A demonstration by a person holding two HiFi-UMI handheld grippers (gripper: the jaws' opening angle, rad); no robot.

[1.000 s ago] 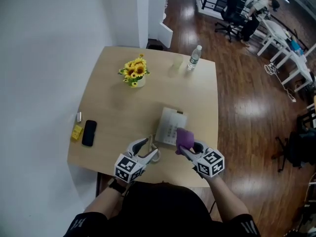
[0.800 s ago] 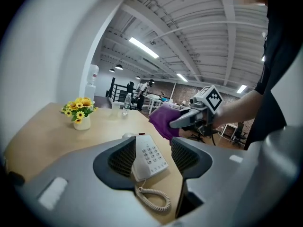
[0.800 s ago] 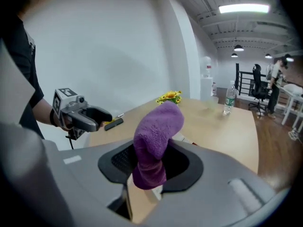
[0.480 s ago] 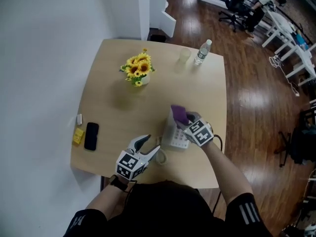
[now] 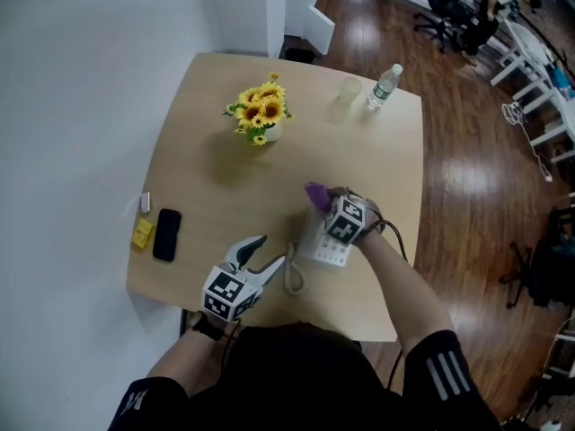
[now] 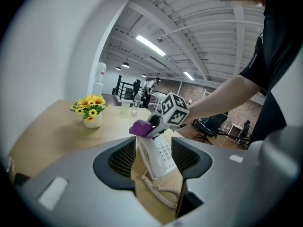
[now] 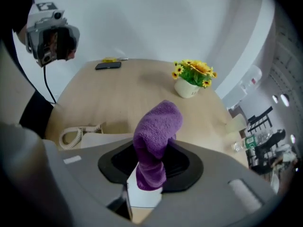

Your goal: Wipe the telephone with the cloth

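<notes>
The wiping step looks to be in hand. The right gripper [image 5: 326,204] has its jaws closed on a bunched purple cloth [image 5: 315,191], and in the right gripper view the cloth [image 7: 156,136] stands up out of the jaws, with the white body of the telephone [image 7: 142,196] directly beneath. The telephone [image 5: 323,250] lies on the bench [image 5: 225,196] near its front edge, between the two grippers, with its coiled cord [image 5: 292,278] at its near left corner. The cloth sits at the telephone's far end, so the stroke seems to be at its outer limit. The left gripper [image 5: 269,251] is just beside the telephone's left edge with its jaws apart and nothing gripped. Its own view shows the telephone [image 6: 158,155] lined up in the gap ahead, though I cannot tell whether a jaw tip touches it. The next move probably calls for drawing the cloth back toward the person across the keypad, pressed lightly enough that the telephone does not slide. The left jaws are well placed to steady the body if it does.
</notes>
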